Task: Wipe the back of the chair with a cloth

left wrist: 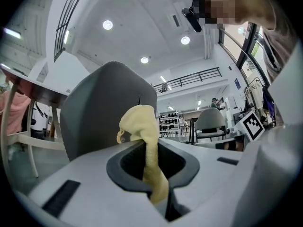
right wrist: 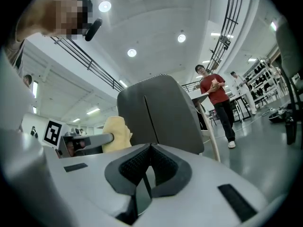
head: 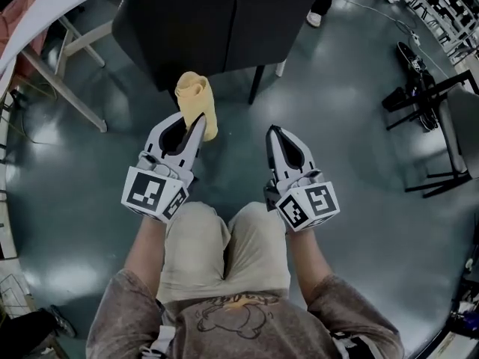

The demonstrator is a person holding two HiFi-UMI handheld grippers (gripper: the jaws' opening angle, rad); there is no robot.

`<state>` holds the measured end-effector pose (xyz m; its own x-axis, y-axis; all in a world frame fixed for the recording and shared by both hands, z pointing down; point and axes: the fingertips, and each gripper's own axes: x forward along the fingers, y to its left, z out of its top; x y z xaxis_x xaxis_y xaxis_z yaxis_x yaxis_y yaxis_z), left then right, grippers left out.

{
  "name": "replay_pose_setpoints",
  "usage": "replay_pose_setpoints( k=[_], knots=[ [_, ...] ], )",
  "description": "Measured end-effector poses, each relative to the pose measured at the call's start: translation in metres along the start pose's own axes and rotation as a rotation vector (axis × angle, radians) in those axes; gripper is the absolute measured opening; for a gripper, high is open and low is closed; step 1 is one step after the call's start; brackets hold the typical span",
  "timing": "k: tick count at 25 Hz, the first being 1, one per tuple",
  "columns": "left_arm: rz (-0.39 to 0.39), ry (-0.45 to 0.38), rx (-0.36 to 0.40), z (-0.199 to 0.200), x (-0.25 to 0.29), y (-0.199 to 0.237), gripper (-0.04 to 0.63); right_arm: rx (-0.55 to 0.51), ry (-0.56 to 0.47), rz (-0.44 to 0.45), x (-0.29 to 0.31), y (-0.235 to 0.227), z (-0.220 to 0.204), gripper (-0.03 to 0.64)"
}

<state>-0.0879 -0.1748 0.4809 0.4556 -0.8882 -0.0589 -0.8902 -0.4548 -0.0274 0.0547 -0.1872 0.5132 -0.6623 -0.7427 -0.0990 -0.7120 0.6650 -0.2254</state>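
Shiny dark grey floor all round here. Standing on it: the dark chair up top, white table legs on the left, black metal frame off right.

Dark chair back close ahead, table leg left, open floor right

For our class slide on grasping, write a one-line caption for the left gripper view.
Shut on a crumpled yellow cloth, the left gripper faces the dark grey chair back.
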Motion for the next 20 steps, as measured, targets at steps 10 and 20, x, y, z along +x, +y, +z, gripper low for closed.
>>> replay_pose_setpoints(
  k=[10, 20],
  knots=[
    [0.043, -0.013, -0.015, 0.016, -0.003, -0.019, 0.051, -0.008, -0.002, 0.033, -0.019, -0.004, 0.003, 0.025],
    [0.117, -0.121, 0.028, 0.101, -0.032, 0.038, 0.051, -0.011, -0.007, 0.04, -0.018, 0.015, 0.008, 0.025]
  ],
)
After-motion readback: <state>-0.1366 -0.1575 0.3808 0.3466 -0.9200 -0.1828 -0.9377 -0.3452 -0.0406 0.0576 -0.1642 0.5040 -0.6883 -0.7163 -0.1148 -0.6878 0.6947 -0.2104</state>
